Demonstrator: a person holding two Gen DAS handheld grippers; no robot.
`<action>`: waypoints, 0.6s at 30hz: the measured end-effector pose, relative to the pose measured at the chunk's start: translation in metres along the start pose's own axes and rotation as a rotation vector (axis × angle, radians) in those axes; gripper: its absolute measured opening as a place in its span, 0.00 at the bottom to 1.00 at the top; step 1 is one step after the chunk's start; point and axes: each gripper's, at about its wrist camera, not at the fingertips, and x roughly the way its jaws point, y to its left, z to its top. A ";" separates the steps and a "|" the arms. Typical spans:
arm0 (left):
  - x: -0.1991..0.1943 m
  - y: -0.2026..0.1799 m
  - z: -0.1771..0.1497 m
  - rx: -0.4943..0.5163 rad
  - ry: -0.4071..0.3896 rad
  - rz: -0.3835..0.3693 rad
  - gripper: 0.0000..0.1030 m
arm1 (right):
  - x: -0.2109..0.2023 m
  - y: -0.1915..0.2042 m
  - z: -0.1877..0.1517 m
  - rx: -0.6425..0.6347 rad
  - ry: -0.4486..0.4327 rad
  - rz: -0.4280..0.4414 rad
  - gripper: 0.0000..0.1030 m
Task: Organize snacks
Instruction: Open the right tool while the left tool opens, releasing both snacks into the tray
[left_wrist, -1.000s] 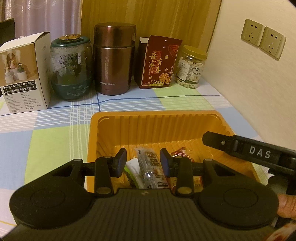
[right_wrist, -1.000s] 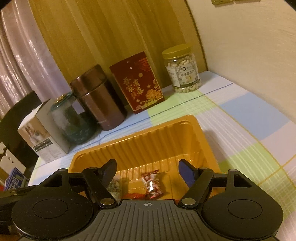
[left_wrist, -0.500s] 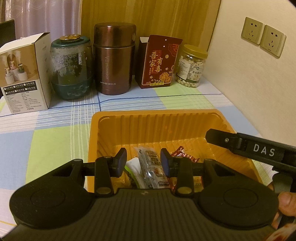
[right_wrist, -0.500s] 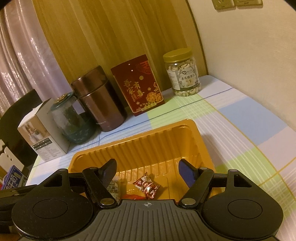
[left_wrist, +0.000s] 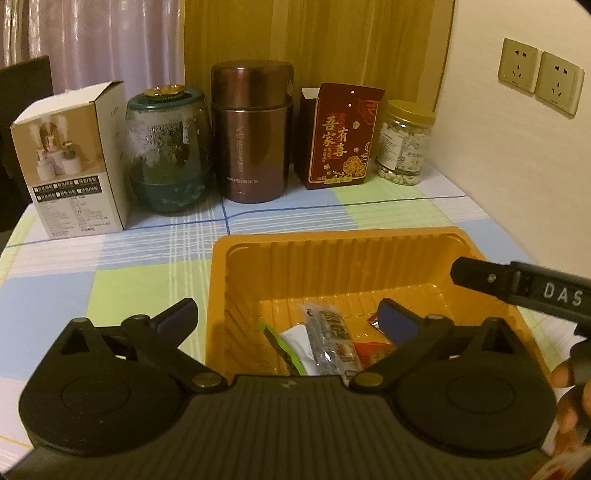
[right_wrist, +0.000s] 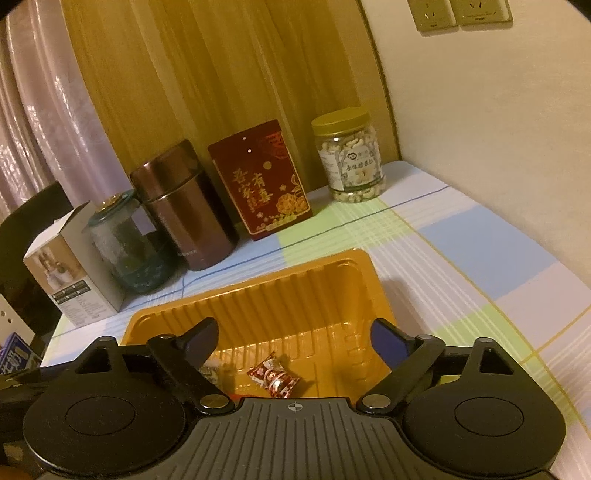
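Note:
An orange plastic tray (left_wrist: 369, 236) sits on the checked tablecloth with snack packets in it. My left gripper (left_wrist: 286, 308) hangs over the tray's near end, its jaws opening wide and pressing on nothing. Below them lie a clear silver packet (left_wrist: 332, 339), a green and white packet (left_wrist: 291, 345) and a red packet (left_wrist: 373, 350). My right gripper (right_wrist: 293, 328) is over the same tray, jaws opening and empty, and one of its fingers (left_wrist: 517, 286) shows at the right of the left wrist view. A red wrapped candy (right_wrist: 273, 374) lies on the tray floor beneath it.
Along the back stand a white carton (left_wrist: 74, 162), a green glass jar (left_wrist: 168, 151), a brown flask (left_wrist: 251, 133), a red gift box (left_wrist: 341, 138) and a jar of nuts (left_wrist: 404, 144). The wall with sockets (left_wrist: 539, 81) runs close on the right. A dark chair (right_wrist: 29, 229) is at the left.
The left jaws sprang from nearly closed to wide apart, and the silver packet that was between them now lies in the tray. The right jaws also widened. Neither hand has shifted.

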 end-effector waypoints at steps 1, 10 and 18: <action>0.000 0.000 0.000 0.001 -0.001 0.002 1.00 | 0.000 0.000 0.000 -0.002 -0.001 -0.002 0.88; -0.009 0.003 -0.002 -0.014 -0.025 0.015 1.00 | -0.015 0.000 0.005 -0.028 -0.025 -0.021 0.89; -0.038 0.007 -0.009 -0.031 -0.041 0.029 1.00 | -0.038 0.006 0.000 -0.064 -0.011 -0.028 0.89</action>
